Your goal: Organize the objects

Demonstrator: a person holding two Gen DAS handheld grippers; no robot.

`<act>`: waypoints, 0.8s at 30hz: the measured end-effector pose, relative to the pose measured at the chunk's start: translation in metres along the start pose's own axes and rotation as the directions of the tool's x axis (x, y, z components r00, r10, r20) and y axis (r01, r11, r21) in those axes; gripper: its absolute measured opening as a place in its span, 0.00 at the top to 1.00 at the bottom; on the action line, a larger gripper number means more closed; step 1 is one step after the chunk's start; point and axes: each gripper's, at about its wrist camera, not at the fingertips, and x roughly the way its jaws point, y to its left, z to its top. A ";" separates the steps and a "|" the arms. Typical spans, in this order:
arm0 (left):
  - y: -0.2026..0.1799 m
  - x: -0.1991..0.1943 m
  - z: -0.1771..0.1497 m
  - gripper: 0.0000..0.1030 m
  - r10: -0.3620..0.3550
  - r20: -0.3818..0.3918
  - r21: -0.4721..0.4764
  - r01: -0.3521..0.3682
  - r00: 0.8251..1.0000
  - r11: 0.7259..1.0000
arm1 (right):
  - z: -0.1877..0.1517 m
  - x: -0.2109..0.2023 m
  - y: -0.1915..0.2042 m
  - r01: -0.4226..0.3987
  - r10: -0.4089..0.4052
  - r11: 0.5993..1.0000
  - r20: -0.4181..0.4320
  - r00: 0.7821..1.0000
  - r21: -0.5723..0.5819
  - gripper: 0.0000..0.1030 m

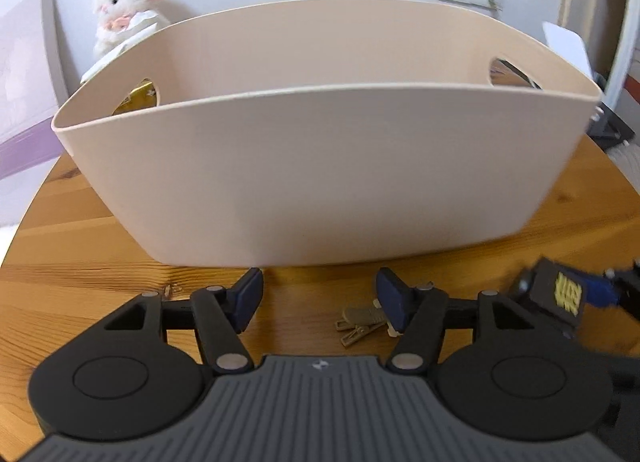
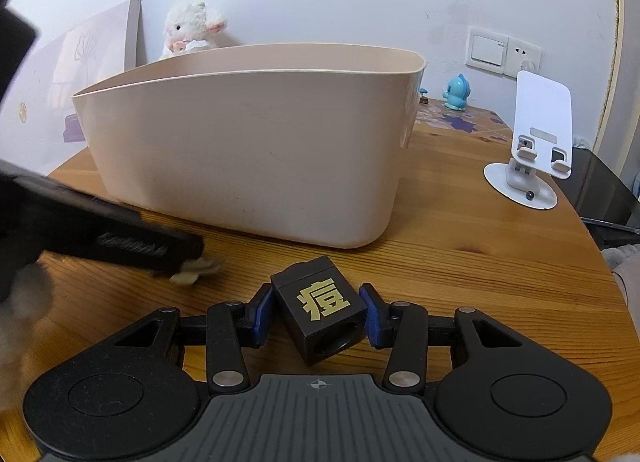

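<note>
Now two handheld grippers work at a wooden table in front of a tall beige plastic basket, one holding a box, one poised over a small clip.

Right gripper has its blue pads clamped on a black cube-shaped box with a gold Chinese character, tilted just above the tabletop near the basket's front wall. Left gripper has its fingers apart with nothing pressed between them; a tan clip, possibly a clothespin though blurred, lies on the wood beside its right finger. Likely risks: the box, gripped at an angle, could twist free on the lift over the high rim or strike the wall; the off-centre clip could be nudged aside instead of caught; the two grippers, close together, could collide.
</note>
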 end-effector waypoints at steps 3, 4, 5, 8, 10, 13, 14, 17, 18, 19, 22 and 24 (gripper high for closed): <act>0.004 -0.005 -0.007 0.38 -0.038 -0.025 0.009 0.039 0.999 0.999 | 0.000 0.000 0.000 0.000 0.000 1.000 0.002 1.000 0.000 0.59; 0.006 -0.008 -0.010 0.38 -0.048 -0.030 0.015 0.048 0.998 0.999 | 0.000 0.000 -0.001 0.000 0.000 1.000 0.003 1.000 0.001 0.59; 0.007 -0.010 -0.012 0.38 -0.052 -0.033 0.022 0.053 0.998 0.998 | 0.000 0.000 -0.001 -0.001 0.001 1.000 0.003 1.000 0.003 0.59; 0.013 -0.020 -0.016 0.38 -0.055 -0.020 0.032 0.056 0.998 0.998 | -0.001 -0.001 -0.002 -0.001 0.001 1.000 0.002 1.000 0.008 0.59; 0.020 -0.028 -0.014 0.38 -0.064 0.010 0.032 0.064 0.998 0.997 | -0.002 -0.002 -0.003 0.001 -0.001 1.000 0.001 1.000 0.008 0.59; 0.026 -0.041 -0.010 0.37 -0.101 0.038 0.049 0.099 0.994 0.994 | -0.004 -0.005 -0.006 0.003 -0.003 1.000 0.001 1.000 0.010 0.59; 0.026 -0.044 -0.010 0.37 -0.121 0.039 0.068 0.118 0.992 0.991 | -0.004 -0.005 -0.007 0.004 -0.004 1.000 0.001 1.000 0.011 0.59; 0.020 -0.046 -0.011 0.36 -0.164 0.011 0.160 0.160 0.986 0.974 | -0.005 -0.007 -0.008 0.008 -0.008 1.000 0.000 1.000 0.014 0.59; 0.017 -0.045 -0.013 0.36 -0.171 -0.001 0.191 0.168 0.985 0.967 | -0.005 -0.007 -0.009 0.009 -0.009 1.000 0.000 1.000 0.014 0.59; 0.013 -0.044 -0.016 0.36 -0.178 -0.015 0.217 0.177 0.984 0.960 | -0.006 -0.007 -0.009 0.010 -0.010 1.000 0.000 1.000 0.015 0.59; 0.002 -0.040 -0.023 0.36 -0.185 -0.048 0.285 0.191 0.982 0.939 | -0.005 -0.007 -0.009 0.013 -0.013 1.000 0.000 1.000 0.016 0.59; -0.005 -0.034 -0.025 0.36 -0.165 -0.055 0.310 0.173 0.985 0.935 | -0.006 -0.007 -0.009 0.013 -0.013 1.000 0.000 1.000 0.016 0.59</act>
